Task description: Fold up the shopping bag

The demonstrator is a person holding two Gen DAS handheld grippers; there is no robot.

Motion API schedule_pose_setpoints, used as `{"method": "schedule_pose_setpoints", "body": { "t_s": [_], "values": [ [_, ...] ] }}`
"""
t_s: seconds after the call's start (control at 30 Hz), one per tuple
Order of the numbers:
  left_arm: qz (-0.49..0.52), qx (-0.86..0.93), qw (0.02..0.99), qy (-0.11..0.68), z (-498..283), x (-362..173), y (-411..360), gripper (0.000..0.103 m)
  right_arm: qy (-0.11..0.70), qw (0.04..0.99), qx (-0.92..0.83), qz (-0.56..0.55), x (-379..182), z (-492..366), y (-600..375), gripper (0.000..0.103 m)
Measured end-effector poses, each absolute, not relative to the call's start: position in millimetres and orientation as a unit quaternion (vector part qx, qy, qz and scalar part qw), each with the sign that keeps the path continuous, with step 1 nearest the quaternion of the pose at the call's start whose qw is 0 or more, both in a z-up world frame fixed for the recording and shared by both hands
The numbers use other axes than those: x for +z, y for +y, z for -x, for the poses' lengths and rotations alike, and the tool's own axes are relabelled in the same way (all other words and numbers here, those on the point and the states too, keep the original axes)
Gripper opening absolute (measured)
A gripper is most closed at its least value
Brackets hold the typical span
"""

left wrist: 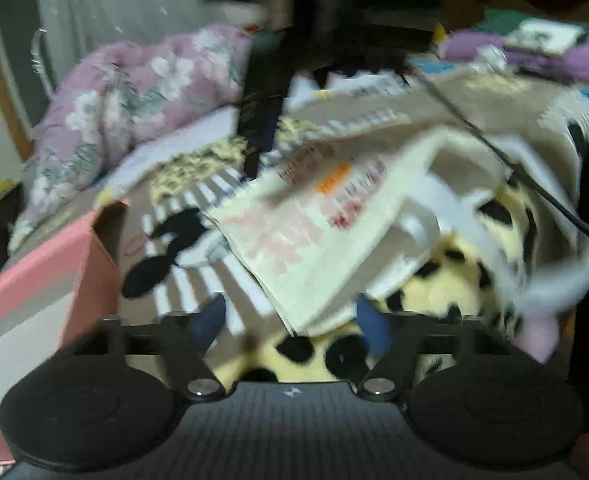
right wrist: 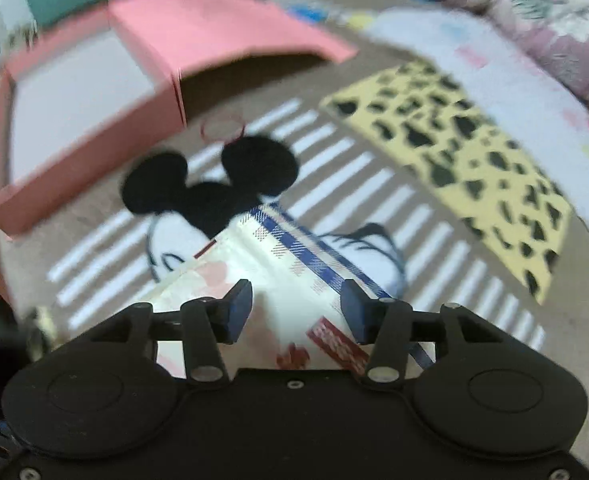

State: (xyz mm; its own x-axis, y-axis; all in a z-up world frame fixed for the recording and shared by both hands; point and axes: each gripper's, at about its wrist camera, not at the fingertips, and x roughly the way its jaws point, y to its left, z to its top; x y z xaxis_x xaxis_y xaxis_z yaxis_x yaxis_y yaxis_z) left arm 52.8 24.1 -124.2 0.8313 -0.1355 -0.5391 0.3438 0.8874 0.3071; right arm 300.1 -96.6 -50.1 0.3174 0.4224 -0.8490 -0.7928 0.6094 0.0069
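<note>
The shopping bag (left wrist: 314, 232) is cream with pink and red print. In the left wrist view it lies partly folded on the bed, its near corner between my fingers. My left gripper (left wrist: 294, 322) is open around that corner, the fingers not closed on it. In the right wrist view the bag (right wrist: 286, 276) shows a blue checked stripe and red print and lies flat under my right gripper (right wrist: 296, 308), which is open just above it. Both views are blurred by motion.
An open pink cardboard box (right wrist: 94, 92) stands on the bed to the left (left wrist: 34, 280). The bedspread has a Mickey Mouse print (right wrist: 214, 184) and stripes. A yellow black-spotted cloth (right wrist: 454, 168) lies right. A black tripod (left wrist: 262, 92) and cable (left wrist: 534, 184) stand beyond the bag. A purple floral duvet (left wrist: 126, 92) is behind.
</note>
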Motion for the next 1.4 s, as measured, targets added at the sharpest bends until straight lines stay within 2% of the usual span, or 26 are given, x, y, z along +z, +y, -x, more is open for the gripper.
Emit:
{"method": "schedule_pose_setpoints", "body": {
  "t_s": [0.2,0.3,0.4,0.43,0.47,0.67,0.83,1.03,1.3,1.4],
  "values": [
    [-0.189,-0.104,0.941,0.26,-58.7,-117.6,17.0,0.072,0.388,0.839,0.366,0.106,-15.5,-254.7,-175.0,0.05],
    [-0.186,-0.092,0.941,0.266,-58.5,-116.2,13.8,0.068,0.373,0.859,0.348,0.048,-20.5,-213.5,-214.3,0.05],
    [-0.142,-0.106,0.945,0.276,-49.9,-111.4,16.5,0.046,0.364,0.868,0.338,-0.011,-39.0,-165.0,-243.0,0.05],
    [-0.119,-0.12,0.944,0.283,-47.1,-110.0,17.7,0.036,0.361,0.87,0.333,-0.029,-45.4,-148.4,-252.1,0.05],
    [-0.096,-0.143,0.942,0.288,-44.2,-109.1,17.7,0.035,0.358,0.873,0.328,-0.041,-51.9,-136.0,-258.4,0.05],
    [-0.079,-0.245,0.918,0.302,-46.9,-118.8,-3.2,0.035,0.366,0.874,0.307,-0.09,-73.7,-137.0,-280.3,0.05],
    [-0.061,-0.275,0.908,0.311,-71.6,-126.5,-2.6,0.036,0.387,0.864,0.322,-0.019,-50.8,-192.9,-264.4,0.05],
    [-0.028,-0.336,0.887,0.315,-102.7,-135.8,3.1,0.055,0.435,0.826,0.352,0.075,-56.1,-263.4,-206.1,0.05],
    [0.005,-0.456,0.831,0.318,-129.1,-152.7,-6.2,0.061,0.523,0.766,0.354,0.123,-111.4,-313.9,-151.1,0.05],
    [-0.03,-0.519,0.79,0.325,-112.1,-156.2,-19.8,0.066,0.53,0.76,0.355,0.122,-120.3,-317.7,-147.4,0.052]
  ]
}}
